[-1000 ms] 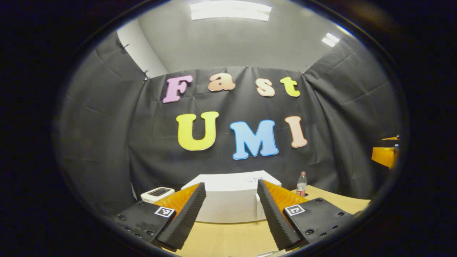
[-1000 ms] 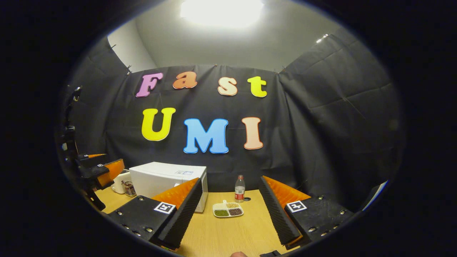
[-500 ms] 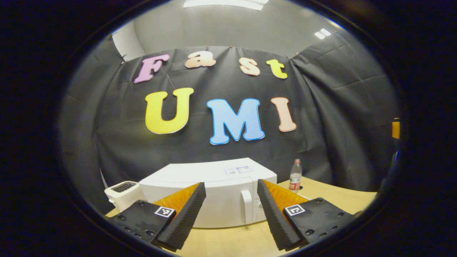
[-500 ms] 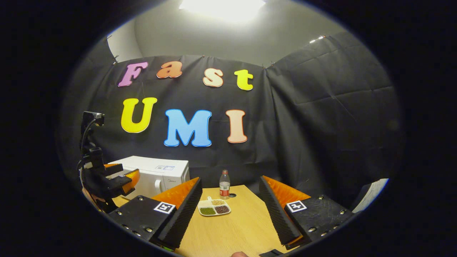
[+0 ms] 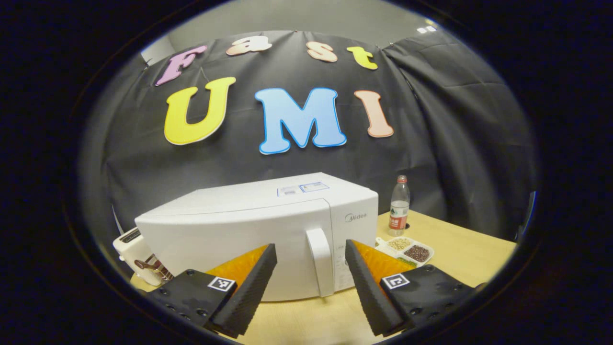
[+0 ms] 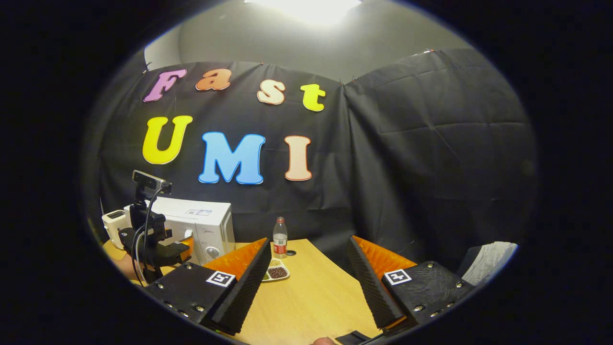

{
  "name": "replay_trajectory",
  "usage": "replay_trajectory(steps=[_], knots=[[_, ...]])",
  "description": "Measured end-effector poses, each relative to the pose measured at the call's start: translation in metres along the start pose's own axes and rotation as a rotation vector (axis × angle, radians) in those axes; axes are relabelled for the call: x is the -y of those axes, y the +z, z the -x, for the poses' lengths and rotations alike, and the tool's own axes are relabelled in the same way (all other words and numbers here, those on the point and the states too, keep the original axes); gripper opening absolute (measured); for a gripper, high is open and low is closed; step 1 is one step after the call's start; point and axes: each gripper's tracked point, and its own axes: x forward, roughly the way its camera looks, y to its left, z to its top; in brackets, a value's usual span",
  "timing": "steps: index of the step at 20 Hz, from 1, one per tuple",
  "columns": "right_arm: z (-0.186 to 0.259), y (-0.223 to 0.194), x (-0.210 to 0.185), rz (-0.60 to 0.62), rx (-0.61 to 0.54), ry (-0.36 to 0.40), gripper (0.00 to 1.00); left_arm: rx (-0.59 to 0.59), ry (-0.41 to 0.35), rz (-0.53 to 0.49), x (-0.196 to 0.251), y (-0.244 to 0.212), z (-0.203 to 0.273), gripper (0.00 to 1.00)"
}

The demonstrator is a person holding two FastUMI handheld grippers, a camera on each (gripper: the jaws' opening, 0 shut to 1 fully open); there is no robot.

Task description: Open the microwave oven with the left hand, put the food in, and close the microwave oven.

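Observation:
A white microwave oven (image 5: 249, 230) stands shut on the wooden table, its upright door handle (image 5: 320, 261) facing me. In the left gripper view my left gripper (image 5: 309, 302) is open, a short way in front of that handle, with the handle showing between its fingers. The food, a white divided tray (image 5: 406, 250) of beans and grains, lies to the right of the oven. In the right gripper view my right gripper (image 6: 306, 287) is open over bare table, with the tray (image 6: 275, 271) just past its left finger. That view has the oven (image 6: 201, 225) and the left gripper (image 6: 179, 247) at far left.
A plastic water bottle (image 5: 398, 205) stands behind the tray near the black cloth wall. A white toaster (image 5: 136, 251) sits left of the oven. The wooden table (image 6: 311, 297) stretches ahead of my right gripper. A pale cloth (image 6: 488, 261) lies at the far right.
My left gripper has moved closer to the oven and lower, so the oven looms larger and the handle lines up between its fingers. The right gripper has swung rightward. Both stayed open.

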Motion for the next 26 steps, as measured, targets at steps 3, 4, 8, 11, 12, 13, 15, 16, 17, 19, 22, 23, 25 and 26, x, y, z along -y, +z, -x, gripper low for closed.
replay_trajectory(steps=[3,4,8,11,12,13,15,16,17,19,22,23,25,26], knots=[[0.003,-0.005,0.0,0.002,-0.017,0.003,0.98,-0.02,-0.005,-0.015,0.007,-0.008,-0.013,0.87],[0.004,-0.004,0.001,0.008,-0.019,0.001,0.97,-0.022,0.0,-0.018,0.007,-0.011,-0.015,0.78],[0.004,-0.001,0.005,0.023,-0.015,0.005,0.97,-0.03,0.013,0.002,0.009,-0.016,-0.016,0.49],[0.007,-0.003,0.009,0.037,-0.017,0.008,0.97,-0.032,0.008,0.017,0.009,-0.017,-0.022,0.33],[0.008,-0.002,0.01,0.04,-0.017,0.009,0.97,-0.041,0.004,0.02,0.011,-0.017,-0.021,0.37],[0.01,-0.002,0.011,0.04,-0.016,0.011,0.97,-0.046,0.001,0.021,0.01,-0.017,-0.02,0.33],[0.013,-0.002,0.01,0.036,-0.012,0.02,0.97,-0.054,0.0,0.039,0.009,-0.016,-0.017,0.22],[0.015,0.001,0.01,0.037,-0.007,0.026,0.97,-0.061,0.0,0.049,0.009,-0.015,-0.017,0.12],[0.016,0.002,0.01,0.041,0.0,0.031,0.97,-0.066,-0.004,0.052,0.009,-0.016,-0.015,0.16],[0.017,0.006,0.009,0.052,0.016,0.042,0.97,-0.108,0.003,0.086,0.01,-0.025,0.004,0.07],[0.022,0.015,0.004,0.044,0.034,0.085,0.97,-0.05,0.025,0.024,0.006,-0.02,0.048,0.11],[0.023,0.02,0.004,0.048,0.054,0.096,0.97,-0.048,0.027,0.036,0.007,-0.023,0.056,0.11],[0.024,0.021,0.003,0.048,0.069,0.122,0.97,-0.062,0.024,0.061,0.006,-0.028,0.072,0.07],[0.027,0.019,-0.001,0.035,0.065,0.146,0.97,-0.072,0.027,0.059,0.004,-0.031,0.082,0.11]])
